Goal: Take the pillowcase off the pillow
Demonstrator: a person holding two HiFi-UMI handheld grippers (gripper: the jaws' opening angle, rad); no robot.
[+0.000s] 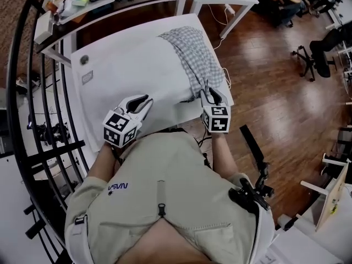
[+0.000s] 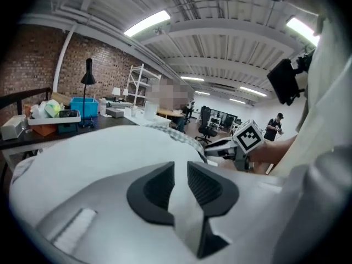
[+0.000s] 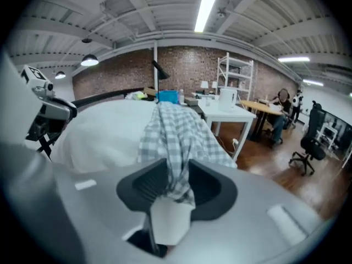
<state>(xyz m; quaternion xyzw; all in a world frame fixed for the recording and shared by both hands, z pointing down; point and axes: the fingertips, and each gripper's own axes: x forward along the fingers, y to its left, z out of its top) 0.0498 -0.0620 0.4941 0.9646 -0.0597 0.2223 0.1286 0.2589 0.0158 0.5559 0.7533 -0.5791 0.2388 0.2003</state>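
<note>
Left gripper (image 1: 144, 101), at centre left of the head view, rests its tips on the bare white pillow (image 1: 126, 70), jaws narrow; whether they pinch its fabric is unclear. Most of the pillow looks uncovered already. The checked pillowcase (image 1: 192, 54) is bunched over its right end, so I judge the last stretch remains. Right gripper (image 3: 177, 175) is clamped on a gathered fold of that cloth. How much pillow sits under the folds is hidden.
</note>
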